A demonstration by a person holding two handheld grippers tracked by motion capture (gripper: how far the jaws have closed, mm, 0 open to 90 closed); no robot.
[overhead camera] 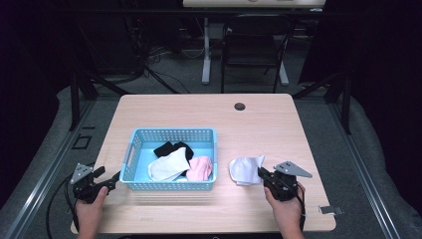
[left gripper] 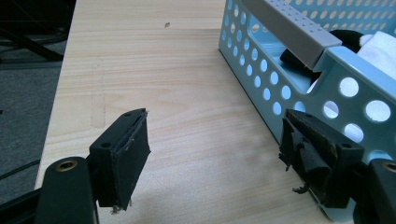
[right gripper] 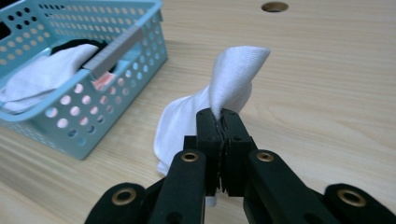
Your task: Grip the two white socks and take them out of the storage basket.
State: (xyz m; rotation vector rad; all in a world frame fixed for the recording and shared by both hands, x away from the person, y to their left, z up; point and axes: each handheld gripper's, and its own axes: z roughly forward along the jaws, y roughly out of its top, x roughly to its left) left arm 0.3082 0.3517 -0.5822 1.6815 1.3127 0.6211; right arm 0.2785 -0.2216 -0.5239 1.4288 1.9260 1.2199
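Observation:
A white sock point(overhead camera: 246, 169) point(right gripper: 205, 102) lies on the table right of a light blue basket point(overhead camera: 137, 137) point(right gripper: 56, 121) point(left gripper: 299, 84). My right gripper point(overhead camera: 262, 174) point(right gripper: 221, 116) is shut on the sock's near edge, and the cloth rises in a peak above the jaws. In the basket lie a white sock point(overhead camera: 169, 167), a pink sock point(overhead camera: 200, 168) and a black sock point(overhead camera: 171, 148). My left gripper point(overhead camera: 115, 178) point(left gripper: 215, 140) is open just off the basket's left front corner, with nothing between its jaws; the right-hand jaw is close against the basket wall.
The wooden table point(overhead camera: 209, 112) has a round cable hole point(overhead camera: 240, 106) at the back. A small grey piece point(overhead camera: 331, 209) lies at its front right edge. Beyond the table stand a dark chair point(overhead camera: 251, 45) and a white desk leg point(overhead camera: 206, 50).

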